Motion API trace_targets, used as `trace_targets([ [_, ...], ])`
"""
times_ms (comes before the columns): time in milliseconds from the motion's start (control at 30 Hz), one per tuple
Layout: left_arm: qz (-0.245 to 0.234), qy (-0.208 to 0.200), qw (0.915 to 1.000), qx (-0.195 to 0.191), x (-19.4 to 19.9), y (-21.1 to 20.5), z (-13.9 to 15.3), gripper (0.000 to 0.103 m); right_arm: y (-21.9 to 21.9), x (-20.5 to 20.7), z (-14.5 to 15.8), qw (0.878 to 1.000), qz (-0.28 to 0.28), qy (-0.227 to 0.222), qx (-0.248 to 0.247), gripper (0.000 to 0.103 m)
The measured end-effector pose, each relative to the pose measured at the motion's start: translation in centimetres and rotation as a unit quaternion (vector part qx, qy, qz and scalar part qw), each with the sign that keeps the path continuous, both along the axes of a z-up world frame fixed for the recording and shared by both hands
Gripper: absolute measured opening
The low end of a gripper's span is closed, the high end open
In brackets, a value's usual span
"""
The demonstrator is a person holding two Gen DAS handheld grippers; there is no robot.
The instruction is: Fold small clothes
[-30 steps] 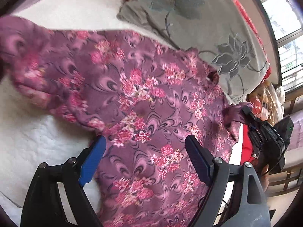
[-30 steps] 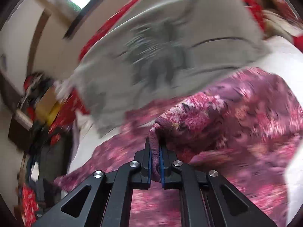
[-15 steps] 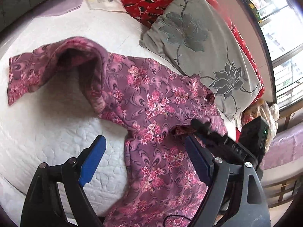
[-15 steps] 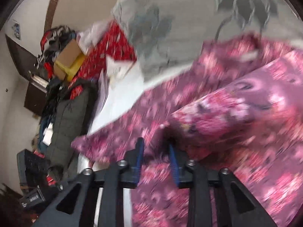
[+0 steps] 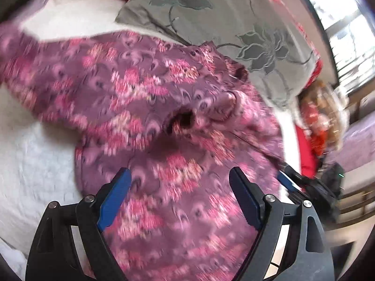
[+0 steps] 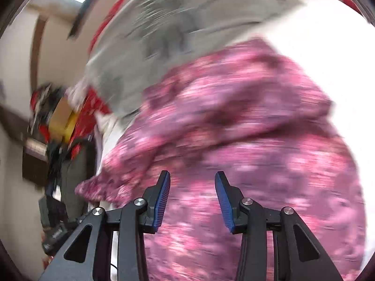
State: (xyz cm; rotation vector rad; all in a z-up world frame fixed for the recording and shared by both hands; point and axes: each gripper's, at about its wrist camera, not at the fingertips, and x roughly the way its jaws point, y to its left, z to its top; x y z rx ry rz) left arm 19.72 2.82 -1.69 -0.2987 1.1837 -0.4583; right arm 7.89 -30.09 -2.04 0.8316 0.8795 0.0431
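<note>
Left gripper (image 5: pixel 178 196) hangs wide apart over the floppy purple floral top (image 5: pixel 164 107) spread on the white bed (image 5: pixel 30 154), right gripper (image 6: pixel 192 196) has just opened, nothing pinched, so maybe grab the blurry folded-in sleeve cuff (image 5: pixel 181 121) next.

Bright daylight from a window (image 5: pixel 346 35), heavy motion blur, fisheye bending, dark vignetted corners

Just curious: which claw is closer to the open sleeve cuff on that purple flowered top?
Left, apparently. The left claw hovers open just below the cuff; the right claw sits off at the purple flowered top's right edge.
</note>
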Motion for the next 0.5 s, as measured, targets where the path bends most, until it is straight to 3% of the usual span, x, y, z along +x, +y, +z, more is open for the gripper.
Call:
trace_targets([
  [200,0.031,-0.055,0.9966,0.053,4.3,-2.7,0.9,0.085,-3.7,-2.8,-1.9,0.999,-0.039,0.005,0.027,0.042],
  [367,0.046,0.012,0.9986,0.024,8.3,-3.6,-1.4,0.085,-3.9,-2.5,-3.2,0.997,-0.047,0.005,0.052,0.043],
  [500,0.077,0.055,0.9945,-0.044,9.3,-2.5,-2.6,0.083,-4.8,-2.5,-3.6,0.997,-0.052,-0.009,0.064,0.042],
])
